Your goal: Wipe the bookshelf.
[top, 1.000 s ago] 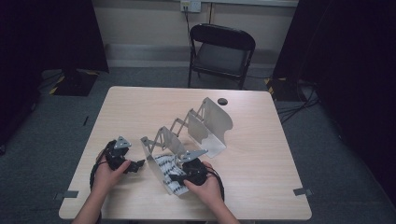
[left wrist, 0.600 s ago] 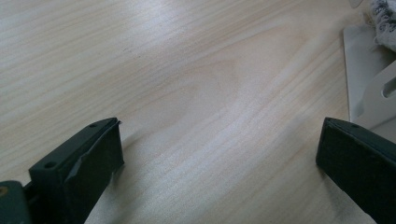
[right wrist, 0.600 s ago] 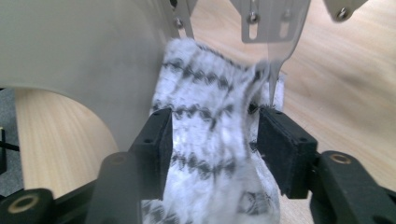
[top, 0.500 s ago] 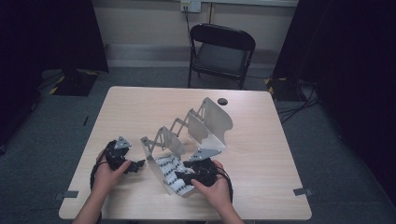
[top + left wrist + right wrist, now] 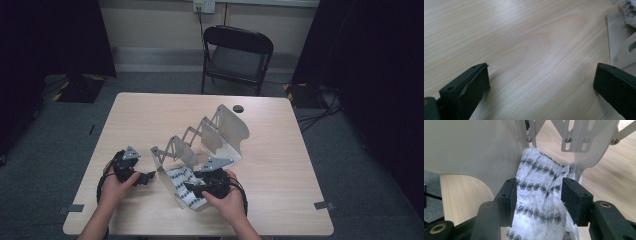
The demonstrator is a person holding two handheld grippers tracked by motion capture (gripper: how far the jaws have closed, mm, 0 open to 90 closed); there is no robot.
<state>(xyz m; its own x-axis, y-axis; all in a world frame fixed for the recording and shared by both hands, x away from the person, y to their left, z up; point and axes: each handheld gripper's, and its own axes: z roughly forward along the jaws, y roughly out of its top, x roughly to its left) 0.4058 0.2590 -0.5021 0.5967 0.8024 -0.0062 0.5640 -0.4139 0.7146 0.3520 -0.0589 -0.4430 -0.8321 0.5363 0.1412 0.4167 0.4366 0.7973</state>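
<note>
A white fold-out rack [image 5: 210,135] of metal plates stands across the middle of the table. A white cloth with black diamond rows [image 5: 181,181] lies in its near end. My right gripper [image 5: 192,189] points into that end. In the right gripper view its jaws [image 5: 539,195] have just been opening and stand on either side of the cloth [image 5: 539,185], which fills the gap loosely below a rack plate [image 5: 474,145]. My left gripper [image 5: 149,177] rests left of the rack, open wide over bare wood [image 5: 541,80], with the rack's edge [image 5: 621,42] at the right.
The wooden table [image 5: 150,115] carries a small black round piece [image 5: 238,108] near its far edge. A black folding chair [image 5: 239,50] stands behind the table. Both hands are close to the table's front edge.
The right hand has risen slightly over the near end of the rack. The left hand has stayed where it was.
</note>
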